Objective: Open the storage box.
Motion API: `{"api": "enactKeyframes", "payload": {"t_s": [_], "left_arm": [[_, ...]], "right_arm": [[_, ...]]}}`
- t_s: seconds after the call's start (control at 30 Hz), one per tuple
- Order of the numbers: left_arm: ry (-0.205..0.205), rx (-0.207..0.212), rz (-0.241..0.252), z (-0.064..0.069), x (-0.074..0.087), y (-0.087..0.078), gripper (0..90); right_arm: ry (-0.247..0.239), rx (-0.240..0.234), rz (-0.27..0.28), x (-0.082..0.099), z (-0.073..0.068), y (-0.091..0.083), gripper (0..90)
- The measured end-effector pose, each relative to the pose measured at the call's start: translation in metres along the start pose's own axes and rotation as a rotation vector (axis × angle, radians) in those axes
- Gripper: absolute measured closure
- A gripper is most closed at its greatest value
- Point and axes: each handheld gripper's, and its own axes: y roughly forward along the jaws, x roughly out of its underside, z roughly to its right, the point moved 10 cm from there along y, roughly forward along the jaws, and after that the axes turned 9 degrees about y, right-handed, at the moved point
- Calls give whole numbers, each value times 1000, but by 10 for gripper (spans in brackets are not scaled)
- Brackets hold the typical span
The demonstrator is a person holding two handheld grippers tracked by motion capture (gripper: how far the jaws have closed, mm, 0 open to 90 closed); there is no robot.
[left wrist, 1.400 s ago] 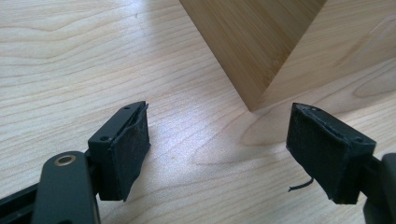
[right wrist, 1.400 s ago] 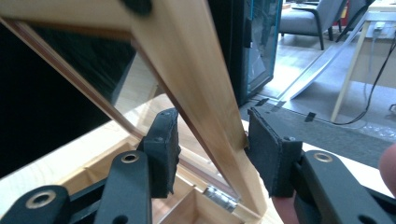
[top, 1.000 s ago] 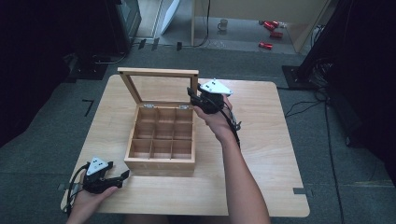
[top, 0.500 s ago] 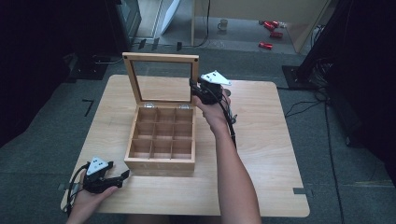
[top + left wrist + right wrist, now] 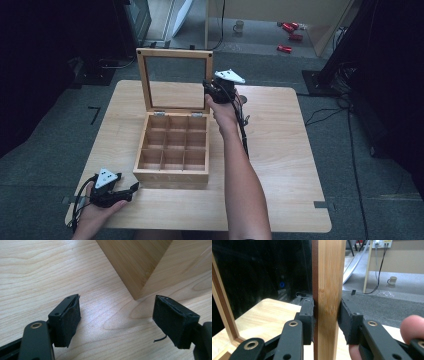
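A wooden box (image 5: 170,176) with several empty compartments stands open in the middle of the table. Its glass lid (image 5: 175,52) stands nearly upright at the back. My right gripper (image 5: 209,92) is shut on the right rail of the lid frame. In the right gripper view both pads (image 5: 308,317) press on the upright wooden rail (image 5: 328,277). My left gripper (image 5: 134,187) rests open on the table by the box's front left corner. In the left gripper view the jaws (image 5: 116,315) stand apart with bare table between them, just short of the box corner (image 5: 132,265).
The light wooden table (image 5: 280,150) has bare room to the right of the box. The right gripper's cable (image 5: 244,135) trails along the forearm. A mug (image 5: 239,25) and red objects (image 5: 285,48) lie on the floor beyond the table, with dark equipment at both sides.
The right gripper has swung the lid up and back, from tilted over the box to nearly upright. The left gripper has stayed put.
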Motion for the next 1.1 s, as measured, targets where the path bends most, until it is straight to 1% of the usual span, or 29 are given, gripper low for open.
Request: {"api": "enactKeyframes", "payload": {"t_s": [0.1, 0.13, 0.37, 0.57, 0.63, 0.77, 0.83, 0.9, 0.97, 1.03, 1.07, 1.1], "left_arm": [[-2, 1, 1, 0, 0, 0, 229], [-1, 0, 1, 0, 0, 0, 229], [5, -5, -1, 0, 0, 0, 229], [15, -15, -6, 1, 0, 1, 229], [17, -16, -7, 1, 0, 1, 229], [17, -16, -8, 1, 0, 1, 229], [16, -17, -7, 1, 0, 1, 229], [19, -19, -8, 1, 0, 1, 229], [18, -19, -8, 1, 0, 1, 229], [16, -18, -8, 1, 0, 1, 229], [17, -18, -9, 1, 0, 1, 230], [18, -18, -9, 1, 0, 1, 229]], "right_arm": [[17, 9, 1, 0, 2, 4, 672], [24, 18, -1, 0, 3, 7, 671], [39, 23, -6, -1, 5, 11, 671], [42, 26, -4, 0, 4, 11, 670], [39, 17, 3, 0, 4, 10, 668], [41, 16, 11, 0, 4, 9, 657], [47, 25, 12, 0, 4, 8, 604], [72, 15, 0, 2, 5, 6, 553], [75, 4, -10, 3, 6, 3, 521], [71, -16, -24, 6, 6, -2, 496], [65, -16, -27, 7, 7, -5, 482], [43, -16, -37, 12, 9, -10, 454]]}}
